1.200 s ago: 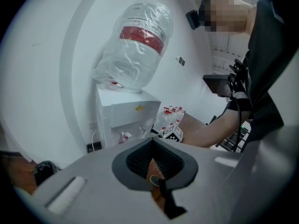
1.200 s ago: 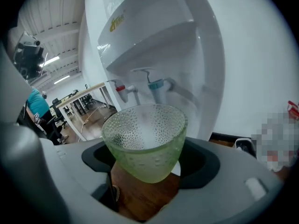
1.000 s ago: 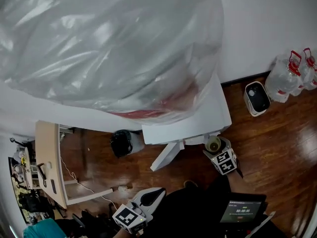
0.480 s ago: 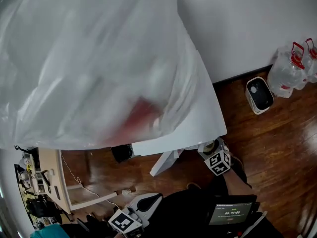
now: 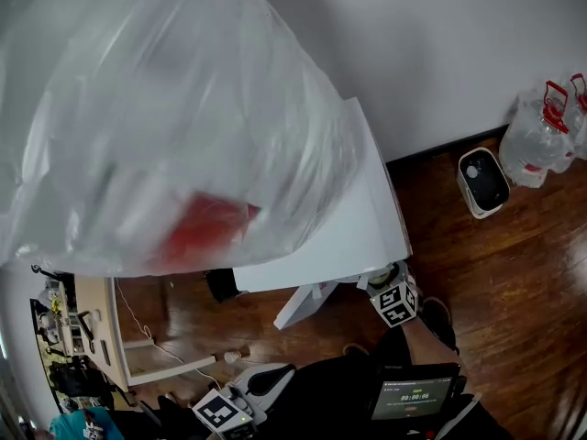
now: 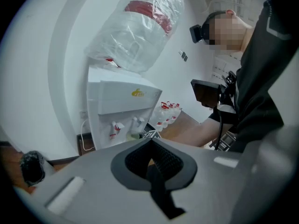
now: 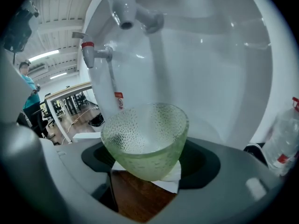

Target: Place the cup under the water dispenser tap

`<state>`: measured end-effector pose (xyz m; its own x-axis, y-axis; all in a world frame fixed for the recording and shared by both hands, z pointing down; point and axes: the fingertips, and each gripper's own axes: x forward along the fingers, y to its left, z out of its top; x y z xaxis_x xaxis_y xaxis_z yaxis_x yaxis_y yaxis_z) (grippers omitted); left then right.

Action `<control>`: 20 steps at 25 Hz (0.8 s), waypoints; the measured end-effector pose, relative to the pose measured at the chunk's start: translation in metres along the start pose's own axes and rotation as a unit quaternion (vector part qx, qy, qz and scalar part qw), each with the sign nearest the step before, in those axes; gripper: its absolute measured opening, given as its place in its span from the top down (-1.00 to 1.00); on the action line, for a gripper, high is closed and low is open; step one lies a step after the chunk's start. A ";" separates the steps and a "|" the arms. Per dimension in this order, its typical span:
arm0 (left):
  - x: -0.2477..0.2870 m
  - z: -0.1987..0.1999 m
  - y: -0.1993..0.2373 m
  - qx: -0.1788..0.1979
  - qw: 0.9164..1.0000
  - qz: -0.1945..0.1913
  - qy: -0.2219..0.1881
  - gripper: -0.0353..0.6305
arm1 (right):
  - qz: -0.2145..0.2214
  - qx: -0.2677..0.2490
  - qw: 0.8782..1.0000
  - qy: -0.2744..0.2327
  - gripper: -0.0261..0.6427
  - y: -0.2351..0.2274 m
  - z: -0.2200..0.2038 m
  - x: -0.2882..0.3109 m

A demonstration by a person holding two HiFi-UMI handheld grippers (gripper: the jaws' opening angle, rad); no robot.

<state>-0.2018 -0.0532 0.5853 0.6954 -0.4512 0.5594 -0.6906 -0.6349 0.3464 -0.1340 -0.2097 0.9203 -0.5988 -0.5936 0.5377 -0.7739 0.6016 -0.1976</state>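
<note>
The right gripper has its jaws spread wide and clamped on the lower body of the pebbled pale-green glass cup, which it holds upright with the mouth open to the top, presumably so it can catch water. From the cup, the grey-tipped white tap sits at about eleven o'clock, above and slightly offset. The red-capped tap lies further out at ten o'clock. By my reading the cup is close under the taps but not yet set down or centred – wooden floor shows below it, and I cannot tell what the white scrap under its base is.

The left gripper is held low and back, its jaws closed on nothing. It looks parked out of the way, since one gripper is enough to carry the cup.

Beyond the taps rises the white box-shaped water dispenser, topped by an upturned water bottle wrapped in clear plastic film.

Only the right gripper view shows the grip and the tap offset. The head view is mostly filled by the wrapped bottle – the cup there is a sliver at five o'clock beneath the dispenser's edge. The left gripper view alone gives the dispenser's whole front, with both taps and the cup beneath them.
</note>
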 end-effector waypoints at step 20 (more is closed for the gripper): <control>-0.014 0.091 -0.054 -0.029 0.998 -0.024 -0.048 0.89 | 0.064 -0.019 0.994 0.082 -0.26 0.011 0.046 -0.139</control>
<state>-0.1561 -0.0697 0.4908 0.7415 -0.4809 0.4678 -0.6647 -0.6214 0.4148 -0.0687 -0.1452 0.8057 -0.6471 -0.4178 0.6378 -0.6841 0.6875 -0.2436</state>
